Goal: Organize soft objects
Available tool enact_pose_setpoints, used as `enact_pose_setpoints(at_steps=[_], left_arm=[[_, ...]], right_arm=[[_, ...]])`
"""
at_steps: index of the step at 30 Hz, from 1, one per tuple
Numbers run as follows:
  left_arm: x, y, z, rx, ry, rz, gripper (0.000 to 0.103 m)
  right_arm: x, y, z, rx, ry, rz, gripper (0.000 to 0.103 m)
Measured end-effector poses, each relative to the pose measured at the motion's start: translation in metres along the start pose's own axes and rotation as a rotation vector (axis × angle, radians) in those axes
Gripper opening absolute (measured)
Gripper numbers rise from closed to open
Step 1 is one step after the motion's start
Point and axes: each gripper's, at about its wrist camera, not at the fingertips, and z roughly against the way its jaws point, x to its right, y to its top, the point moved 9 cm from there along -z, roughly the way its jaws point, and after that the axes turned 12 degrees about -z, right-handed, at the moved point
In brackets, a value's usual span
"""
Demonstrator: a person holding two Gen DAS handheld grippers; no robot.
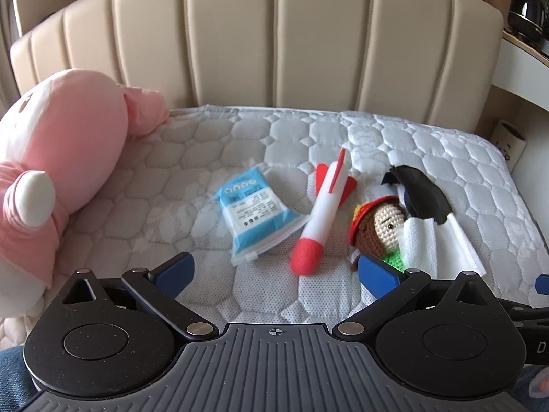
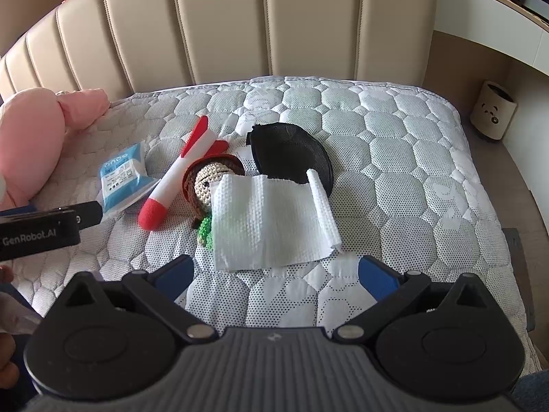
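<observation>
Jaws of left gripper (image 1: 274, 271) and right gripper (image 2: 274, 271) are standing spread, holding nothing. Pink plush (image 1: 58, 171) is lying at the bed's (image 2: 394, 158) left edge; tissue (image 2: 271, 219), rocket (image 1: 322, 216), packet (image 1: 254, 216), doll (image 1: 381, 230) are lying mid-bed, awaiting sorting.

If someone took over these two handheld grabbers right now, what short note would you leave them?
Left gripper: jaws wide open, empty, above the mattress.
Right gripper: jaws wide open, empty, just short of the paper towel.
Things: blue packet, foam rocket, crochet doll partly under the paper towel, black mesh piece behind it; pink plush at the far left by the headboard.
Done: nothing looks sorted.
Left: gather and arrange every item.
</observation>
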Motion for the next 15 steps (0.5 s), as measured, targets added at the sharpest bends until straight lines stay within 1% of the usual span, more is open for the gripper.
enact_pose_setpoints(at_steps=[15], left_arm=[[0.0037,-0.0017,-0.0013,-0.014,0.004,-0.003,0.103]], right_arm=[[-0.0015,-0.0007,0.0005,-0.007,-0.003,0.007,0.103]])
